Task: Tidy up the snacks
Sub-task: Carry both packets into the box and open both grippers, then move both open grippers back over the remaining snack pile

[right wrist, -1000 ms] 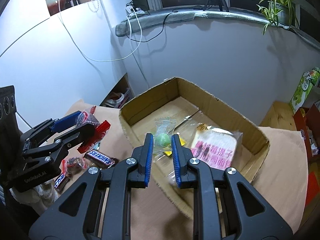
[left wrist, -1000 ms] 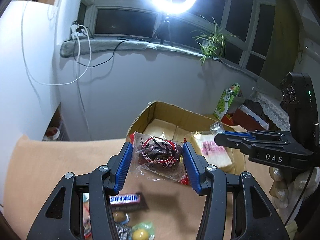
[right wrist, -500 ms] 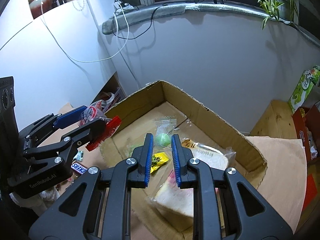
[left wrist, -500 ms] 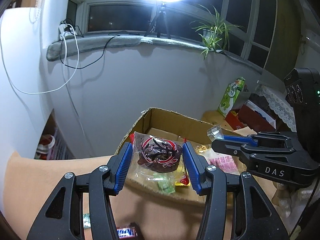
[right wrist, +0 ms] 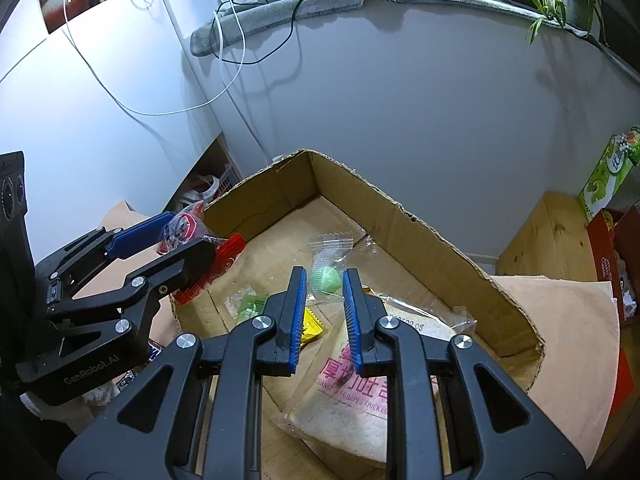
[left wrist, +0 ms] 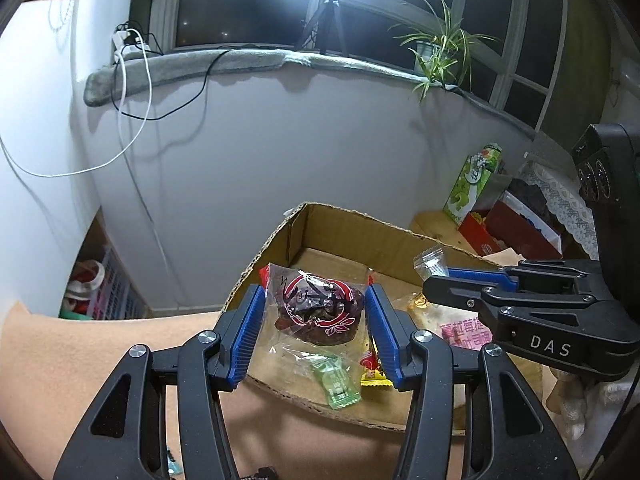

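My left gripper (left wrist: pixel 314 306) is shut on a clear and red packet with a dark brown snack (left wrist: pixel 320 320) inside. It hangs over the near left wall of the open cardboard box (left wrist: pixel 360 232). My right gripper (right wrist: pixel 324 274) is shut on a clear wrapper holding a green candy (right wrist: pixel 330 278), above the box (right wrist: pixel 400 208) floor. In the right wrist view the left gripper (right wrist: pixel 188 236) shows at the left with its red packet (right wrist: pixel 224 256). On the box floor lie a bagged bread slice (right wrist: pixel 352 396), a green packet (right wrist: pixel 250 304) and a yellow packet (right wrist: pixel 310 328).
A peach cloth (left wrist: pixel 60 360) covers the table around the box. A green carton (left wrist: pixel 474 184) and a red box (left wrist: pixel 516 228) stand at the right, past a wooden cabinet (right wrist: pixel 552 236). The white wall rises just behind the box; a basket (left wrist: pixel 100 292) sits low at the left.
Both grippers have moved forward and slightly down, from over the loose snacks on the cloth to over the box. Each keeps hold of its packet.
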`<state>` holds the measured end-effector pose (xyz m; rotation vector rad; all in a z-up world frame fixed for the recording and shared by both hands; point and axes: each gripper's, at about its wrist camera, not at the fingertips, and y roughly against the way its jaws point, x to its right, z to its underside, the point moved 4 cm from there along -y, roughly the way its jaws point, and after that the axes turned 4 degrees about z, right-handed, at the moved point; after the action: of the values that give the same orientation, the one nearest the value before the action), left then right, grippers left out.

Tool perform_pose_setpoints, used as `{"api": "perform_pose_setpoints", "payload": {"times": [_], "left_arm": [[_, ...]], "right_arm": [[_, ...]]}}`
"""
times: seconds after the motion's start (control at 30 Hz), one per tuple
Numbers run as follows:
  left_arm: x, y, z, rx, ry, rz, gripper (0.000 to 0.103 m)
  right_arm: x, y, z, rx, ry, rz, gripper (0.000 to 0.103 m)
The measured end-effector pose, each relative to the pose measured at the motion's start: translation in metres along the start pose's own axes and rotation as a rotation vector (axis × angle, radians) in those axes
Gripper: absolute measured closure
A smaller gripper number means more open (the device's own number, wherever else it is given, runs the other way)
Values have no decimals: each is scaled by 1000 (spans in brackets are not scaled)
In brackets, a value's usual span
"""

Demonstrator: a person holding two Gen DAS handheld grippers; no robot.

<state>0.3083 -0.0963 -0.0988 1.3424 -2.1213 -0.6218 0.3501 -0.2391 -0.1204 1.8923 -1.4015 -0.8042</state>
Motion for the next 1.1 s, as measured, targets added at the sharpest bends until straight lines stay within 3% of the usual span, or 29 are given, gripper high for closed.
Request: {"api": "perform_pose_setpoints", "payload": {"times": [0.27, 0.37, 0.4, 0.87, 1.1], "left_arm": [[2, 0, -2, -2, -9, -3, 49], [2, 1, -4, 3, -5, -3, 49], [2, 1, -4, 3, -5, -2, 49], [6, 24, -6, 33, -10, -14, 49], [13, 49, -6, 68, -23, -21, 49]], "right_arm": [[1, 0, 0, 2, -1, 19, 82], [2, 3, 0, 14, -6, 31, 59], [2, 5, 0, 21, -6, 35, 55], [-6, 33, 3, 64, 8, 47, 44], [-18, 54, 10, 92, 19, 48, 29]]}}
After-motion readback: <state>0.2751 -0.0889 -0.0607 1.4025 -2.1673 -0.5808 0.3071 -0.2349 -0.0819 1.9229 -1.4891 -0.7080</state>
